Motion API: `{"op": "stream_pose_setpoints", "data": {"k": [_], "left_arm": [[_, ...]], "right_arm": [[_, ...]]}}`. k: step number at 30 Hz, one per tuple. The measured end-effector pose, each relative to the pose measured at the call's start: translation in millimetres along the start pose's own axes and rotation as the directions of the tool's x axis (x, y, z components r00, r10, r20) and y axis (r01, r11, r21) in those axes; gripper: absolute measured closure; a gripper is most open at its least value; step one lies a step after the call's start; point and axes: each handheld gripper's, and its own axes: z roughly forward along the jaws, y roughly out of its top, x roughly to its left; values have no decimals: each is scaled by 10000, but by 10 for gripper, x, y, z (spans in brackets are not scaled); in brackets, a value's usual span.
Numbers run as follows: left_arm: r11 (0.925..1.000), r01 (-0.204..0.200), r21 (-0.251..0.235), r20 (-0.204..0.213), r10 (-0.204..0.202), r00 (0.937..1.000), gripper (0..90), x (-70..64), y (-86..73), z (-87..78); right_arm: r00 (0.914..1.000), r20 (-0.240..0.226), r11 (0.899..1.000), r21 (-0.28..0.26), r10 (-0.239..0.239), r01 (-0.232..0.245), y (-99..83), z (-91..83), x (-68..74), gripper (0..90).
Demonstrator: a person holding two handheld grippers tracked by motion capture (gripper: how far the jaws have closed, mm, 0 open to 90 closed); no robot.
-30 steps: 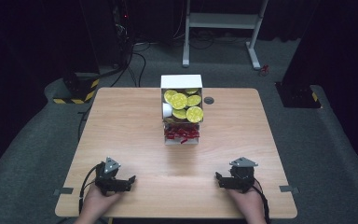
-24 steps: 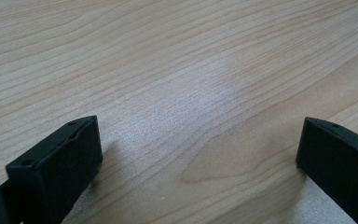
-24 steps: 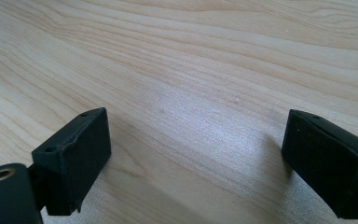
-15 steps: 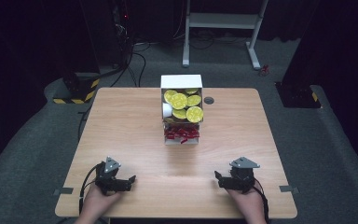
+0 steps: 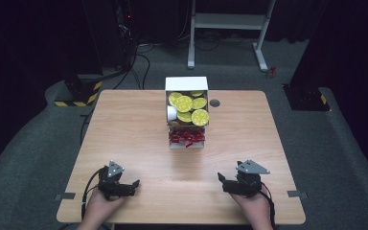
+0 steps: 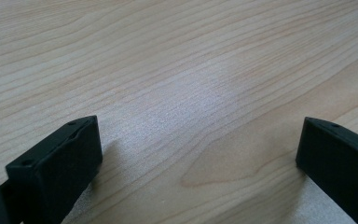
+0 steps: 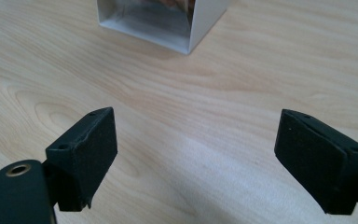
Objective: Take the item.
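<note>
Box (image 5: 187, 112): stood at the far middle of the table (image 5: 124, 124), well apart from both grippers; its white walls were upright and its top open toward the camera.
Lids (image 5: 188, 104): round yellow tops of several cups, packed touching one another in the box's upper part; a white cup side showed at their left.
Red packets (image 5: 187, 137): heaped in the box's near compartment, loose and tangled; what they held was too small to tell.
Why so placed: in my judgement the box was set centrally so either hand could reach it equally.
Right gripper (image 7: 196, 154): rested low near the table's near edge, jaws spread wide and empty, aimed at the box corner (image 7: 186, 28).
Left gripper (image 6: 198, 149): also low at the near edge, jaws wide apart with nothing between them, bare wood ahead.
Hands: 1 behind each gripper, left hand (image 5: 98, 211) and right hand (image 5: 251, 208), at the table's front.
Why so held: likely a ready stance before reaching forward.
Change from 0.5 s earlier: none to speak of; box and grippers kept the same places.
Hole (image 5: 214, 103): dark round cable port just right of the box.
</note>
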Motion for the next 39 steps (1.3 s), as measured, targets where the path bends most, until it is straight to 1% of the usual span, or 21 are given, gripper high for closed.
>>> {"op": "stream_pose_setpoints", "data": {"k": [1, 4, 8, 11, 13, 15, 18, 19, 22, 23, 27, 28, 30, 32, 36, 39], "left_arm": [[10000, -28, 3, -13, 28, 10000, 6, 2, 1, 0], [10000, 13, -1, -16, -13, 10000, 6, -2, 1, 1], [10000, -55, 36, -39, 55, 10000, 6, 2, 3, -1], [10000, -34, 28, -23, 34, 10000, 6, 1, 1, -2], [10000, -59, 49, -38, 59, 10000, 6, 3, 2, -3], [10000, -44, 47, -36, 45, 10000, 6, 2, 2, -3], [10000, -41, 47, -39, 41, 10000, 6, 1, 1, -3], [10000, 3, 43, -18, -3, 10000, 6, -2, 1, -2], [10000, -53, 51, -10, 53, 10000, 6, 3, 0, -5], [10000, -80, 56, -9, 80, 10000, 6, 5, 0, -5], [10000, -27, 50, 22, 27, 10000, 6, 2, -1, -4], [9999, -105, 65, -9, 106, 9999, 6, 7, 1, -6], [9999, -104, 67, -3, 104, 9999, 6, 6, 0, -7], [9999, -107, 67, -4, 107, 9999, 6, 6, 0, -7], [9999, -108, 64, -4, 108, 9999, 6, 6, 0, -7], [10000, -77, 59, 13, 76, 10000, 6, 4, -1, -6]], "right_arm": [[10000, 3, 9999, -143, -14, 14, 28, 1, 5, 128], [10000, -72, 9999, -124, 33, -34, 54, 16, 3, 125], [9998, -162, 9999, -73, 69, -70, 107, 37, 14, 132], [9999, -152, 9998, -201, 27, -30, 152, 37, 16, 141], [9998, -89, 9995, -273, -165, 163, 205, 45, 21, 144], [9999, -150, 9996, -273, -45, 41, 264, 44, 42, 146], [9999, -97, 9993, -360, -77, 74, 311, 40, 49, 148], [9991, -317, 9980, -544, 293, -310, 362, 35, 45, 152], [9991, -316, 9978, -579, 292, -310, 394, 36, 64, 160], [9990, -377, 9978, -614, 223, -246, 434, 38, 95, 168], [9988, -487, 9983, -564, 101, -128, 461, 56, 119, 188], [9988, -498, 9984, -563, 25, -53, 472, 66, 129, 187], [9992, -406, 9978, -659, -1, -26, 504, 86, 142, 172], [9990, -430, 9974, -712, 81, -112, 535, 97, 158, 174], [9991, -409, 9960, -894, -113, 76, 596, 109, 171, 180], [9989, -468, 9941, -1082, -28, -23, 641, 101, 163, 193]]}}
